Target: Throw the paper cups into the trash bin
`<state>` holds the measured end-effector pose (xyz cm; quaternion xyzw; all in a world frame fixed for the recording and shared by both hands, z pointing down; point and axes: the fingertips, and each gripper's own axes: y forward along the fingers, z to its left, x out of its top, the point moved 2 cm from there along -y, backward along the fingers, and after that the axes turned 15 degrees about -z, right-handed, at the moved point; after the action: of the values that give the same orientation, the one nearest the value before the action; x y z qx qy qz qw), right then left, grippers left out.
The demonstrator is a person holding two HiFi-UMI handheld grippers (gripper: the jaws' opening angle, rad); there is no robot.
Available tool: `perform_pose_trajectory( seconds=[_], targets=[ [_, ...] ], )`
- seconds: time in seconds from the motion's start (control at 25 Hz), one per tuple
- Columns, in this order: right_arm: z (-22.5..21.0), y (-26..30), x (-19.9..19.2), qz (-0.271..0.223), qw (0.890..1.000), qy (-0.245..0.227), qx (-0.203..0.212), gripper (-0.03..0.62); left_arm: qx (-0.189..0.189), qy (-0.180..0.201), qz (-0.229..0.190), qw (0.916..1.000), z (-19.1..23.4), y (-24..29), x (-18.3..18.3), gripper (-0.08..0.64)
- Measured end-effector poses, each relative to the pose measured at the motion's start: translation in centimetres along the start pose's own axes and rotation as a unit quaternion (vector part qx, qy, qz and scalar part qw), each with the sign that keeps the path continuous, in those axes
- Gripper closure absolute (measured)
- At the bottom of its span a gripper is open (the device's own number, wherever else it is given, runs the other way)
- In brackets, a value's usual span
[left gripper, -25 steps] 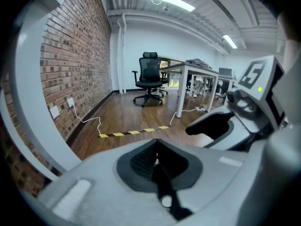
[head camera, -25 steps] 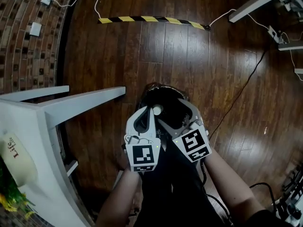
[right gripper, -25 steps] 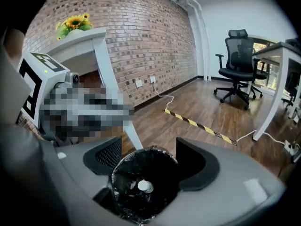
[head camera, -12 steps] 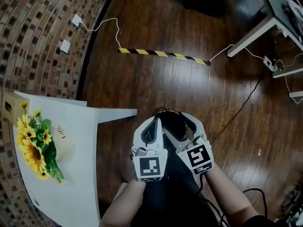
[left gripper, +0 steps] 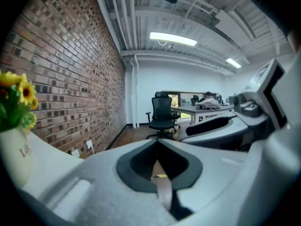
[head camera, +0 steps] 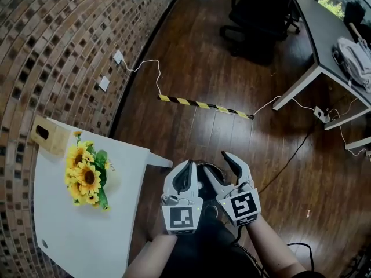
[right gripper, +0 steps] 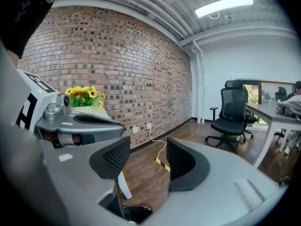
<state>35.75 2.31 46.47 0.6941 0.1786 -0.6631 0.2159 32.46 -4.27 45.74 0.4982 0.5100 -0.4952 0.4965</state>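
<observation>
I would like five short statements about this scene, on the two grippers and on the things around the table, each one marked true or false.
1. The sunflowers stand on the white table. True.
2. The right gripper holds a paper cup. False: its jaws stand apart with nothing between them, and they have just been closing.
3. The jaws of the left gripper are together, with nothing between them. True.
4. The black and yellow strip lies on the table. False: it lies on the wooden floor.
5. The office chair is white. False: it is black.
</observation>
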Motion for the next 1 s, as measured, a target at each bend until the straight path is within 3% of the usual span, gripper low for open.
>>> perform_pose_trajectory(
  seconds=[0.4,0.64,1.0],
  targets=[
    [0.8,-1.5,9.3,-0.062,0.996,-0.056,-0.012,0.414,-0.007,0.008,-0.051,0.9986,0.3,-2.0,8.2,0.555],
    [1.8,-2.4,12.6,-0.074,0.994,-0.074,-0.021,0.453,-0.014,0.014,-0.085,0.9962,0.6,-2.7,12.1,0.555],
    [2.9,-3.0,18.0,-0.138,0.984,-0.094,-0.056,0.542,-0.013,0.018,-0.119,0.9927,1.3,-3.8,16.9,0.555]
  ],
)
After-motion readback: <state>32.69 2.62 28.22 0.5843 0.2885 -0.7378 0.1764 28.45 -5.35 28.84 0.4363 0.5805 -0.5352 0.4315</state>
